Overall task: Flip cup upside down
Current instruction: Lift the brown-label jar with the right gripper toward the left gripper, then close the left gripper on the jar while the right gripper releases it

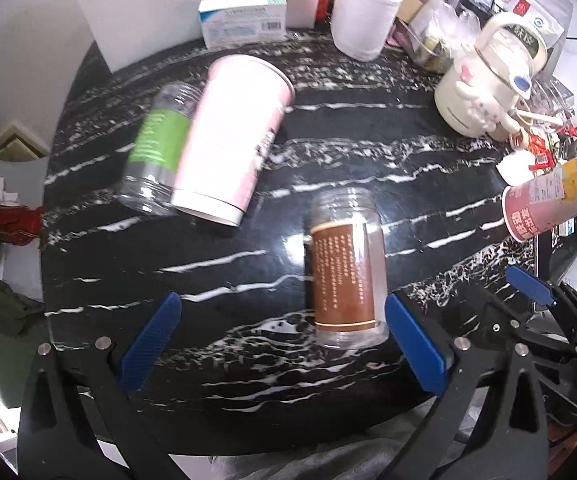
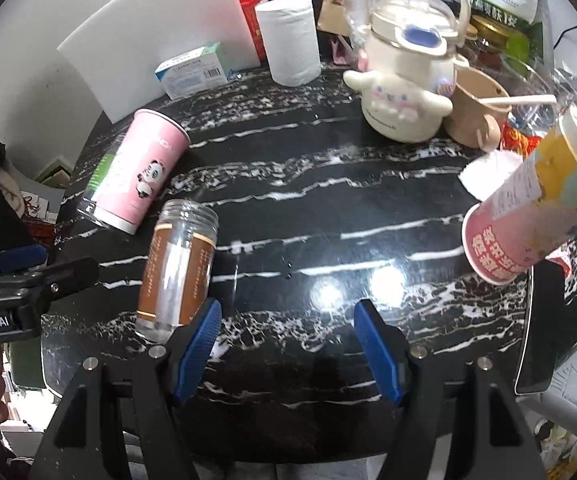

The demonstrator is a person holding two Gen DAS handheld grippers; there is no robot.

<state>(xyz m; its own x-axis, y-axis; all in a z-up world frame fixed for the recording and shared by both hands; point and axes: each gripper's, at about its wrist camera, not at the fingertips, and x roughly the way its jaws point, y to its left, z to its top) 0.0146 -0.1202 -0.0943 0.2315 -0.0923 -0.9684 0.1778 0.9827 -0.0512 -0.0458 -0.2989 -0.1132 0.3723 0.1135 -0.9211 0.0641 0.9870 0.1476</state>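
A pink paper cup with a panda (image 1: 230, 136) (image 2: 138, 170) stands upright on the black marble table (image 1: 368, 160) (image 2: 328, 208) at the left. A second pink and yellow paper cup (image 1: 552, 196) (image 2: 536, 212) stands at the right edge. A clear jar with a brown label (image 1: 346, 268) (image 2: 178, 264) stands in front. My left gripper (image 1: 280, 340) is open and empty, the brown jar just beyond its right finger. My right gripper (image 2: 288, 344) is open and empty, the brown jar by its left finger.
A clear jar with a green label (image 1: 156, 148) stands behind the panda cup. At the back are a white paper roll (image 1: 364, 12) (image 2: 288, 40), a cream kettle (image 1: 484, 92) (image 2: 404, 80), a blue-white box (image 1: 244, 20) (image 2: 192, 70) and packets.
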